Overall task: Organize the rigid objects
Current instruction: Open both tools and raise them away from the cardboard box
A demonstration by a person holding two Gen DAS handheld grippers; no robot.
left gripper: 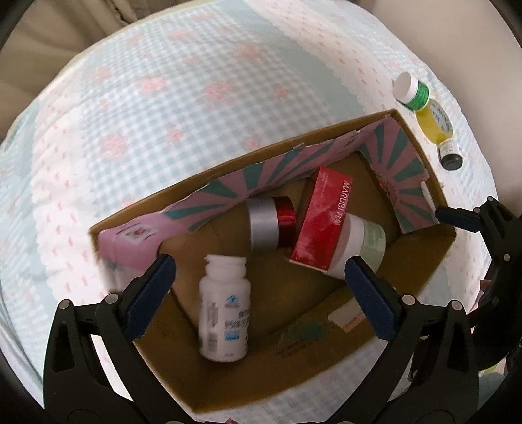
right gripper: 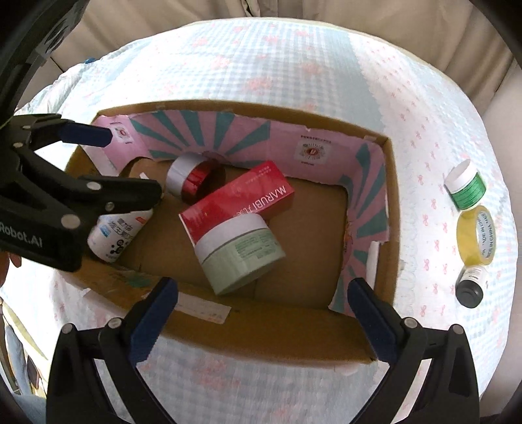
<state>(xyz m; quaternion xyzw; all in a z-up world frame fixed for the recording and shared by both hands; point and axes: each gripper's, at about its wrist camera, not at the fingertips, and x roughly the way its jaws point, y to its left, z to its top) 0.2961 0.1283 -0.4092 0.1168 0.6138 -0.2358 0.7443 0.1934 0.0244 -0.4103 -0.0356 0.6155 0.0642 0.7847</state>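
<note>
White plastic bottle (left gripper: 224, 308) lies inside the cardboard box (left gripper: 421, 150), directly below and between the spread fingers of the left claw (left gripper: 259, 270), untouched. Right claw (right gripper: 262, 287) hangs released over the box's near wall, grasping nothing.

Three jars (right gripper: 239, 252), two bottles (left gripper: 224, 306), one box (right gripper: 238, 202).

Under everything I see a quilted bedspread (right gripper: 287, 65), pale blue gingham with pink flowers and a white, pink-dotted border strip (left gripper: 352, 49). Beyond its far edge hangs a beige curtain (right gripper: 391, 29) in soft folds.
</note>
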